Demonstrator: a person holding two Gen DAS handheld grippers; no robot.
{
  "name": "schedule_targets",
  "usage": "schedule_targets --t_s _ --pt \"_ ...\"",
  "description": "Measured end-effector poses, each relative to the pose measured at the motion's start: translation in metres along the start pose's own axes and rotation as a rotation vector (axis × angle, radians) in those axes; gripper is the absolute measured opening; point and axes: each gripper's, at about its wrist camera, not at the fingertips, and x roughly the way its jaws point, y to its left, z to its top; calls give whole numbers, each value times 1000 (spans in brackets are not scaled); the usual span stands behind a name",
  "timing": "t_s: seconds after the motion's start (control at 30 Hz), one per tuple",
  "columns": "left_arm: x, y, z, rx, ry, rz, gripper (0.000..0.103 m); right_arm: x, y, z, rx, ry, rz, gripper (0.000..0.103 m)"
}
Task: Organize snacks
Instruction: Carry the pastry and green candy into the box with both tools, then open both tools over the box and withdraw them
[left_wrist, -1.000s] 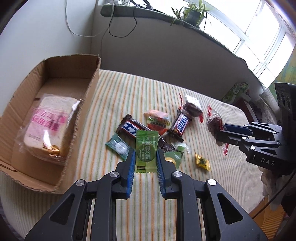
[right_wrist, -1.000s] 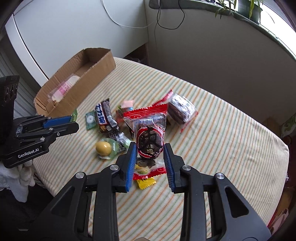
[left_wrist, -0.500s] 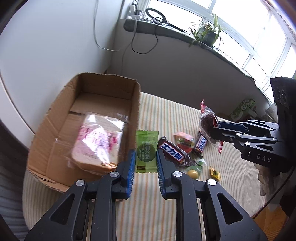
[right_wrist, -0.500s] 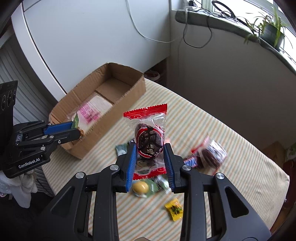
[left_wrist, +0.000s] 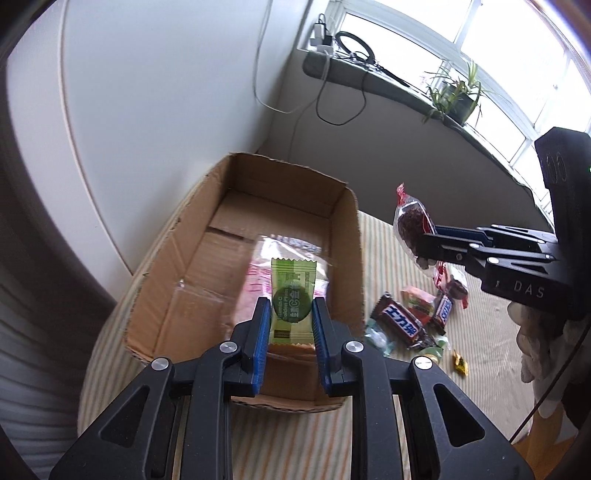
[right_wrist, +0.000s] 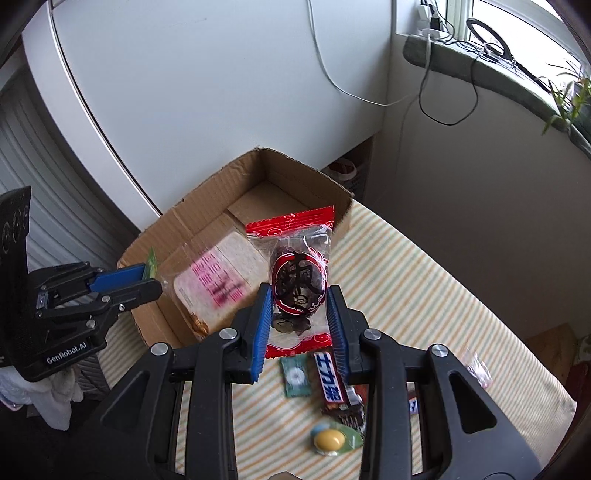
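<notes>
My left gripper (left_wrist: 290, 325) is shut on a green candy packet (left_wrist: 293, 301) and holds it above the near end of the open cardboard box (left_wrist: 343, 229). A wrapped bread slice (right_wrist: 218, 284) lies in the box. My right gripper (right_wrist: 299, 317) is shut on a red-edged clear packet with a dark snack (right_wrist: 298, 273), held above the box's right wall. The right gripper also shows in the left wrist view (left_wrist: 436, 243), and the left gripper shows in the right wrist view (right_wrist: 147, 277).
Loose snacks lie on the striped tablecloth (right_wrist: 424, 295): a Snickers bar (left_wrist: 400, 325), a teal candy (right_wrist: 295, 376), a yellow candy in a green wrapper (right_wrist: 328, 439), a small yellow packet (left_wrist: 460, 363). A white wall stands behind the box; a windowsill with cables and a plant (left_wrist: 454, 96) is farther back.
Both grippers have lifted and swung left from the snack pile to above the box, each still holding its packet.
</notes>
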Motion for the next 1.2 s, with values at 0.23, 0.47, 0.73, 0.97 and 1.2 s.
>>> schedule_targets --t_s 0.23,0.47,0.73,0.97,1.2 --pt "4 26 1 -46 13 31 21 26 15 24 -28 21 14 31" --pt "10 43 2 -58 36 55 21 53 28 39 -38 53 27 31" --pt "14 49 4 -52 46 66 21 70 29 47 -21 69 34 31" --pt "16 49 8 -57 46 68 21 74 29 49 -14 76 44 31" --pt "13 47 10 -48 35 67 27 68 27 49 -3 47 43 67"
